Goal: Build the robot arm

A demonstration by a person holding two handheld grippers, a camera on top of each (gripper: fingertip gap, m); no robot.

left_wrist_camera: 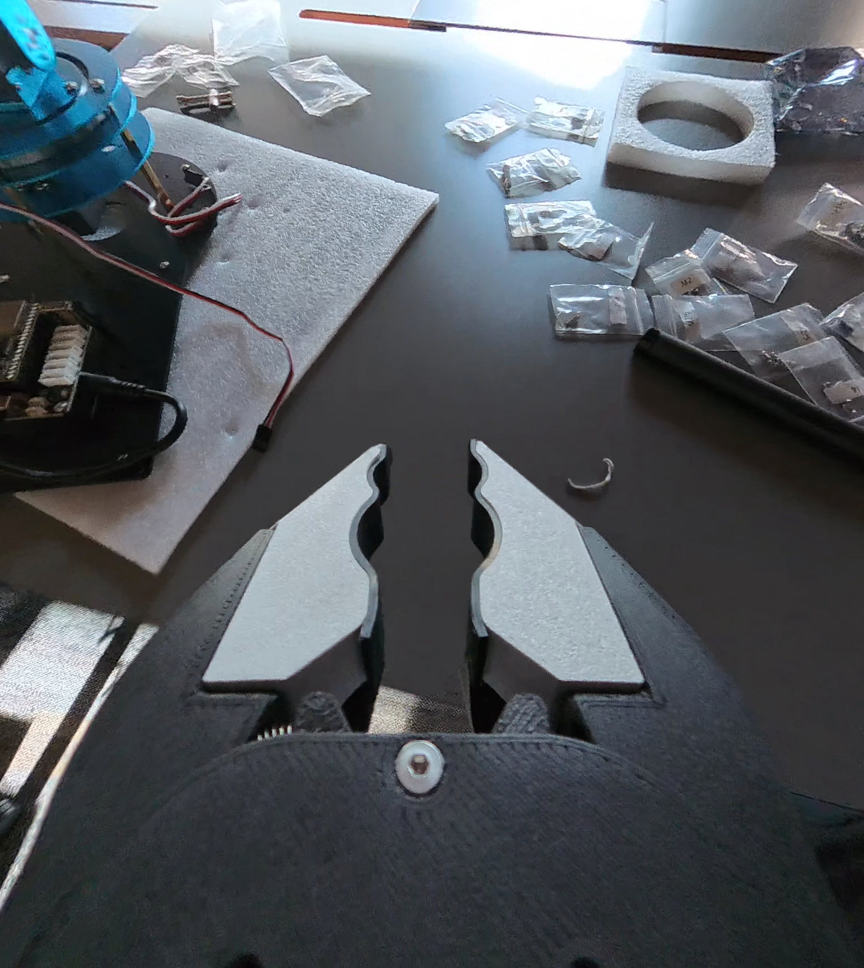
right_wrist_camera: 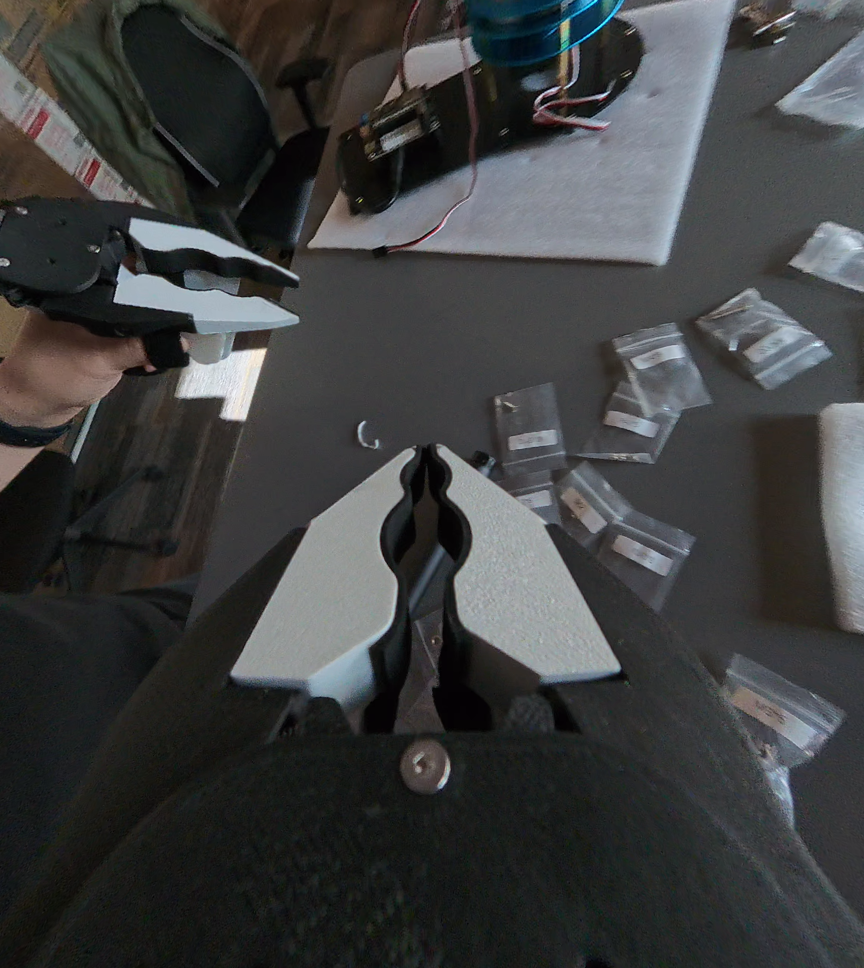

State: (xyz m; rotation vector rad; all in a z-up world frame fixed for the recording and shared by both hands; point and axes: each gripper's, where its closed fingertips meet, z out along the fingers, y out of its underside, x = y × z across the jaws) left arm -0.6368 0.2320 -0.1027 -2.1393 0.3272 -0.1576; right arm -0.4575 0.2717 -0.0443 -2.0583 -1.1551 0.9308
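Observation:
My left gripper [left_wrist_camera: 430, 449] is open and empty, low over the dark table [left_wrist_camera: 419, 314]. It also shows in the right wrist view [right_wrist_camera: 297, 301], held by a hand at the table's left edge. A small curled pale wire scrap [left_wrist_camera: 592, 477] lies just right of its tips. My right gripper [right_wrist_camera: 427, 450] is shut, with the same scrap [right_wrist_camera: 368, 435] just left of its tips. A thin grey rod with a black end [right_wrist_camera: 482, 462] shows through the gap below its fingers; I cannot tell whether it is gripped. Small clear parts bags [right_wrist_camera: 529, 427] lie right of it.
A blue robot arm kit [left_wrist_camera: 47, 141] on a black base with a circuit board stands on a white foam sheet [left_wrist_camera: 304, 251], its loose wire plug [left_wrist_camera: 261, 442] at the sheet's edge. A foam block with a round hole [left_wrist_camera: 692, 125], a black bar [left_wrist_camera: 765, 398] and several bags [left_wrist_camera: 597, 309] lie right. A chair [right_wrist_camera: 194, 99] stands beyond. One gripper's finger ends stand about 20 cm off the other's.

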